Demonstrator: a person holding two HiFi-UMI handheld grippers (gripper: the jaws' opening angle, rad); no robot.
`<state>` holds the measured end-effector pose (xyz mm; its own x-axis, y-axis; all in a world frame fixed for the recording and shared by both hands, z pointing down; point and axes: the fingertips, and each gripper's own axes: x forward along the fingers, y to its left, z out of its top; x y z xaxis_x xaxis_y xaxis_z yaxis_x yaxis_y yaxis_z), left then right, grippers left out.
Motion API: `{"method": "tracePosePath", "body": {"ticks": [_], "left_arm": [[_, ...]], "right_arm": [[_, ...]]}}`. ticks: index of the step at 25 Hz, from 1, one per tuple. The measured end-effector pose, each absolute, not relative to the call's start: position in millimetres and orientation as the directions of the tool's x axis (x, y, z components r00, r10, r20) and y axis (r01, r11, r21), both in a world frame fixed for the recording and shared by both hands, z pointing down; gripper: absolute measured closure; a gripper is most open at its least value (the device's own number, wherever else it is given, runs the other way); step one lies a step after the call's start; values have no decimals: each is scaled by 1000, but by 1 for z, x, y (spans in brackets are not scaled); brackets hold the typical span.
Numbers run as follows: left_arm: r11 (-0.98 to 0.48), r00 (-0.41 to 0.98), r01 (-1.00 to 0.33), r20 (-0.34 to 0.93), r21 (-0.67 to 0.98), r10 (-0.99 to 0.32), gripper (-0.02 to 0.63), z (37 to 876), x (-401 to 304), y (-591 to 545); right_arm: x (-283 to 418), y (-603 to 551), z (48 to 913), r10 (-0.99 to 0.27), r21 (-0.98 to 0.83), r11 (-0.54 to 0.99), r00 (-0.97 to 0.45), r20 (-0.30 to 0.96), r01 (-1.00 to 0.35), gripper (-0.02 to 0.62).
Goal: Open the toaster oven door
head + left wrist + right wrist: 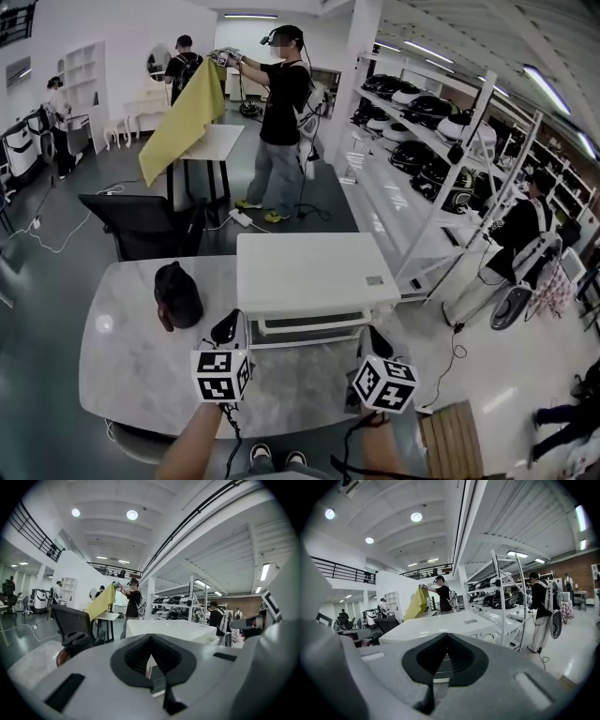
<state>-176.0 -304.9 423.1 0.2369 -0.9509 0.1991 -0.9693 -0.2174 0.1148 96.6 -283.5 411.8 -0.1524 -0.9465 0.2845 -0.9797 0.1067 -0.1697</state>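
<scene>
Toaster oven [314, 277]: white box, sits on the grey marbled table [131, 366] at the middle of the head view, toward the table's 3 o'clock end. Door [309, 325] faces the person and is up against the front, closed. Left gripper [227, 330] sits at 7 o'clock from the oven, tip just beside the front left corner; contact cannot be judged. Left gripper view: jaws clenched together with nothing held, and a slice of the oven front shows through the dark notch between them [151, 660]. Right gripper [375, 342] sits at 5 o'clock from the oven, near the front right corner. Right gripper view: jaws likewise pressed together and empty [446, 660], with the oven top and front straight ahead. Dark cap [176, 292] lies on the table at 9 o'clock from the oven, apart from it. Black chair [141, 225] stands beyond the table at 10 o'clock. At 12 o'clock, well apart, a person [281, 103] holds up a yellow cloth [183, 122] over a small white table [217, 142]. Shelf rack [422, 141] with helmets runs along 2 o'clock.
</scene>
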Motion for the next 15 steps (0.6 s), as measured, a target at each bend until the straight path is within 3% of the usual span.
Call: {"method": "tracePosePath", "body": {"ticks": [15], "left_arm": [[-165,186,-980,218,114,-958,611,426,-161,-289]], "right_arm": [[118,-280,413,-945,-196,137,-187,268,-971,591]]}}
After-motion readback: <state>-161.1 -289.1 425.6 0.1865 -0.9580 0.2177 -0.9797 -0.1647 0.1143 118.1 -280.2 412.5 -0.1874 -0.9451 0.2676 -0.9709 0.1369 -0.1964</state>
